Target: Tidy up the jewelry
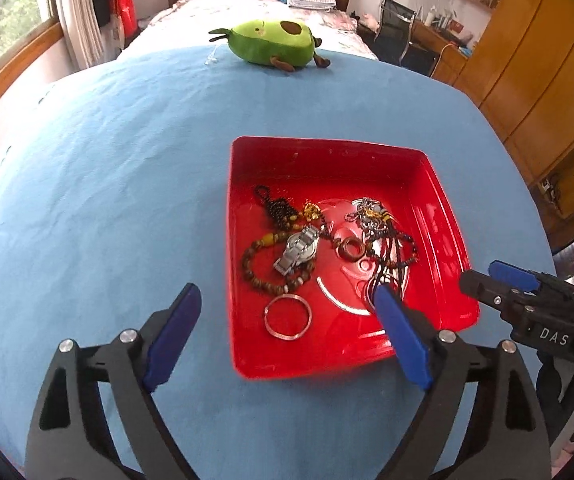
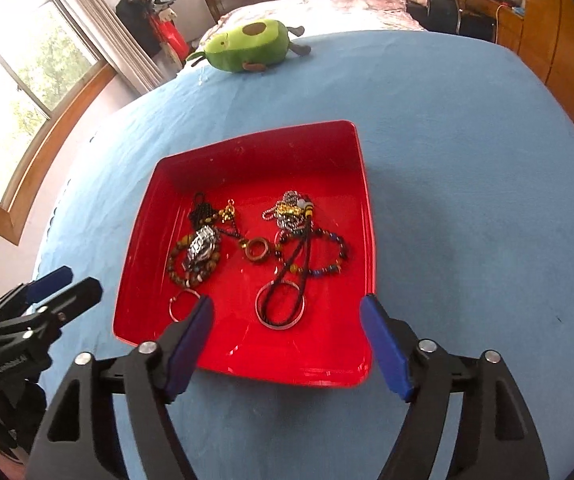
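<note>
Jewelry lies gathered in a red tray [image 1: 439,200] that sits on a blue cloth [image 1: 107,160] spread over the bed, toward the bed's near edge. Going left to right in the left wrist view: the left gripper [image 1: 287,320] hangs over the tray's near-left corner with its blue fingers [image 1: 173,336] spread wide and nothing between them. Inside the tray, a brown beaded bracelet [image 1: 255,268] lies at the left side with a silver watch [image 1: 299,250] resting across it, and a plain silver bangle [image 1: 287,317] lies just beside them toward the near wall. A dark ring [image 1: 351,249] sits about mid-tray. Toward the right wall lies a tangle of chains, cords and coloured beads [image 1: 383,232]. Right of the tray, the right gripper [image 2: 287,344] is near the tray's near-right corner; its own view shows its fingers [image 2: 385,348] also spread apart, empty, over the tray's near edge. At the cloth's far edge lies a green avocado plush toy [image 1: 273,42], well apart from the tray.
</note>
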`<state>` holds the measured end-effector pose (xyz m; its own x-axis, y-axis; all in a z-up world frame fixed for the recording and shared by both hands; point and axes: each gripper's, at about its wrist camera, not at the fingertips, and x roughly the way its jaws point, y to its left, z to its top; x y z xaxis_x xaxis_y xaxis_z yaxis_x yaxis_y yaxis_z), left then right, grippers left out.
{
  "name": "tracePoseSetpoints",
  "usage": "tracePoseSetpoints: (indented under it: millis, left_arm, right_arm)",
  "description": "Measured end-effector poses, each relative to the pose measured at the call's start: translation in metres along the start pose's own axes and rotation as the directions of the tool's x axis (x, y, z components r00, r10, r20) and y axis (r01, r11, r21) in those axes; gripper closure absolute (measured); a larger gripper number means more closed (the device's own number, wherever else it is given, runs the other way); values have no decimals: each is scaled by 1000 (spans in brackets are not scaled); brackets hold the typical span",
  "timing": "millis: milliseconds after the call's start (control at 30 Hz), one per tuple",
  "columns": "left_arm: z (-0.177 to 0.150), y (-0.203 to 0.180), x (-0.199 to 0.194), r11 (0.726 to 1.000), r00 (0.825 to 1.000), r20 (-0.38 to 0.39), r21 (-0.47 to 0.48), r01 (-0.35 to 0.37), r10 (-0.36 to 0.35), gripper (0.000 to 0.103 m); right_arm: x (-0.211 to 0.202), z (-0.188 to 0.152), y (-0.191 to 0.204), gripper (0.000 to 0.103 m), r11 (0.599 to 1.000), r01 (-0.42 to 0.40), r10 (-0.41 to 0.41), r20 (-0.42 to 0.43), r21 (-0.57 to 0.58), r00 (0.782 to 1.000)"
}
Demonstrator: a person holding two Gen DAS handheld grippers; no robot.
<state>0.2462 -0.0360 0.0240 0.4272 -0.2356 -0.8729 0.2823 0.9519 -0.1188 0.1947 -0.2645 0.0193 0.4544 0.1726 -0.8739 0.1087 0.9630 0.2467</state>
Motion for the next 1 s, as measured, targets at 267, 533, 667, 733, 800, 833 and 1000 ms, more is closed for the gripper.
tracePoseSetpoints:
  millis: [267, 533, 667, 733, 800, 833, 1000]
  left_arm:
    - [-23, 1, -29, 1000, 999, 31, -2, -31, 31, 10]
    - [-45, 1, -48, 998, 996, 62, 2, -64, 63, 7]
    - [-53, 6, -56, 999, 997, 55, -23, -49, 50, 7]
    - [-56, 8, -58, 998, 998, 51, -29, -47, 49, 7]
    - [-59, 9, -59, 998, 997, 48, -32, -51, 53, 7]
    - [-61, 10, -60, 998, 997, 48, -32, -54, 56, 7]
    - [-67, 15, -53, 997, 997, 30, -33, -70, 71, 7]
  right_arm:
    - [-25, -23, 7, 9, 996, 85, -84, 23, -25, 996]
    - [-43, -44, 17, 5, 996, 88, -87, 17, -32, 996]
    - [-48, -52, 22, 4, 995, 92, -92, 9, -35, 996]
    - [-50, -54, 23, 4, 995, 97, -97, 6, -37, 995]
    - [-51, -55, 23, 4, 995, 95, -95, 7, -39, 995]
    - [-51, -55, 23, 4, 995, 93, -93, 8, -39, 996]
    - [-51, -58, 22, 4, 996, 79, -79, 8, -39, 997]
